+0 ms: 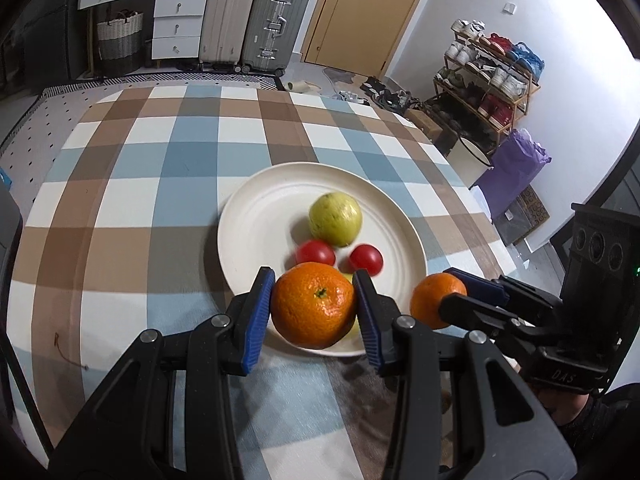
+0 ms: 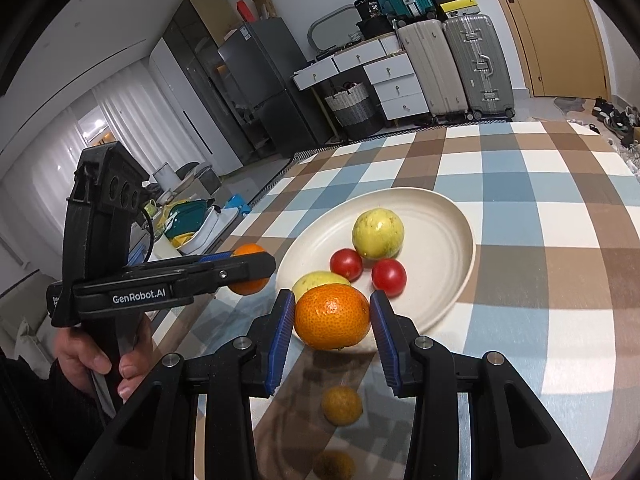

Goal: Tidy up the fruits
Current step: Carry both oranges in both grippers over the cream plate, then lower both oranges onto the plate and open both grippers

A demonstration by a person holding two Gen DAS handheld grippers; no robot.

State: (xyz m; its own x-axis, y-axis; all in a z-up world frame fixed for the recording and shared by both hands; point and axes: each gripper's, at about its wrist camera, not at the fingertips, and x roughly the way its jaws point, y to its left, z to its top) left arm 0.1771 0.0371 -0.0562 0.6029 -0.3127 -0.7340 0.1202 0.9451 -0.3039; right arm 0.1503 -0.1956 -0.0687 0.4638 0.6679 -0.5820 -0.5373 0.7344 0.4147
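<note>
- Checked worktop [image 1: 168, 168] carries a white plate [image 1: 256, 216] of fruit.
- Left tool [image 1: 314, 308] pinches an orange [image 1: 314, 310] over the plate's near rim, angled downward.
- Right tool [image 2: 332, 320] pinches another orange [image 2: 332, 316] just beside the plate, tilted down.

Place: a lived-in home, an open living and dining room.
Landmark: table [image 1: 168, 152] under a checked cloth.
Beyond the table: two hard suitcases [image 1: 256, 20], white drawers [image 1: 176, 26], a woven basket [image 1: 119, 38], a wooden door [image 1: 368, 8].
Right of the table: a crowded shoe rack [image 1: 486, 76] (mostly sneakers).
Left of the table: fridge [image 2: 264, 80], sheer curtains [image 2: 132, 124].
</note>
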